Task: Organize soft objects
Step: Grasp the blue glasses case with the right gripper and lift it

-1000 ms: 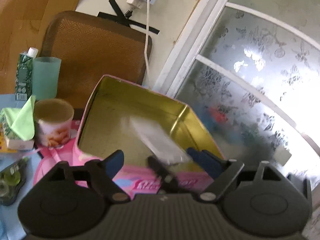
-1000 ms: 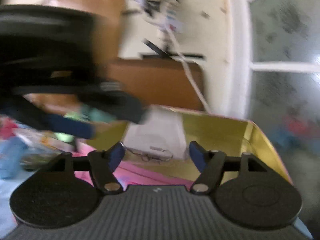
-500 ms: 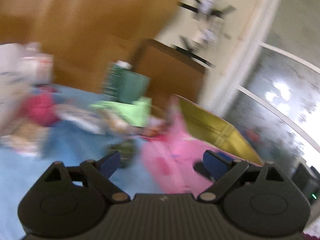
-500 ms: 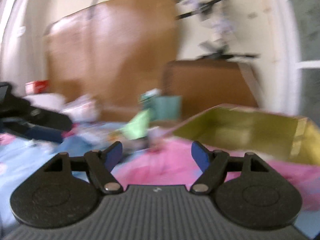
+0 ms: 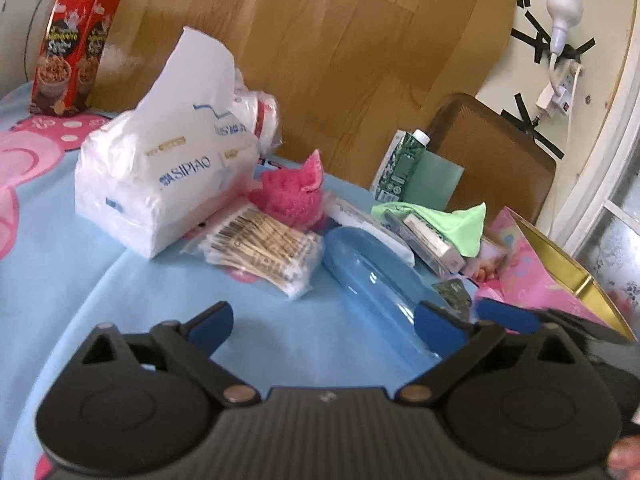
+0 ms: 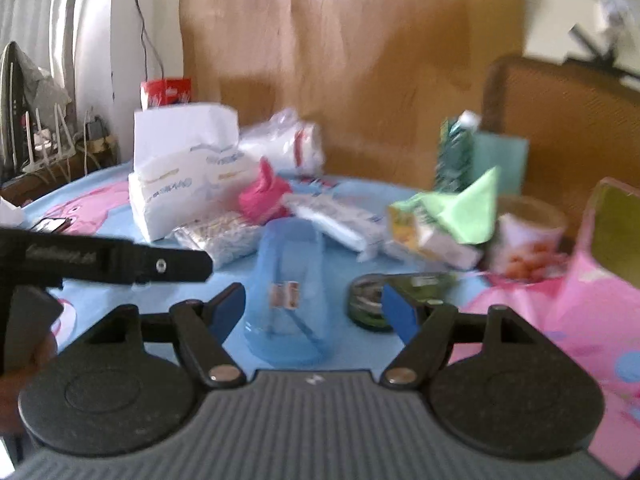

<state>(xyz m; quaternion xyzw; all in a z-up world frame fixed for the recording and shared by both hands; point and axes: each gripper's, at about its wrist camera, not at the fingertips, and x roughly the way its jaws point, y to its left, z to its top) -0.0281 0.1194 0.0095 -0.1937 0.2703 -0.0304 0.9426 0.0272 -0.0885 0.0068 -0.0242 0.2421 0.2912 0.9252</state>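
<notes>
Soft items lie in a pile on the blue tablecloth: a white tissue pack (image 5: 168, 168) (image 6: 180, 184), a pink fluffy thing (image 5: 288, 196) (image 6: 260, 196), a bag of cotton swabs (image 5: 260, 244) and a green cloth (image 5: 460, 220) (image 6: 468, 208). The pink tin with a gold inside (image 5: 552, 276) (image 6: 608, 236) stands at the right. My left gripper (image 5: 325, 324) hovers before the pile, its jaws opening with nothing between them. My right gripper (image 6: 314, 310) is open, its jaws closing on nothing, and a blue plastic case (image 6: 288, 280) lies just beyond its fingers. The left gripper's finger (image 6: 120, 266) shows at the left.
A green carton (image 5: 400, 164) and a teal cup stand at the back by a brown chair (image 5: 492, 148). A red box (image 5: 68, 48) stands far left. A green tape dispenser (image 6: 372, 300) and a snack cup (image 6: 528, 240) sit near the tin.
Both grippers have swung left, away from the tin and toward the pile. A white packet seen over the tin a second ago is gone from the left jaws, which now stand wider.
</notes>
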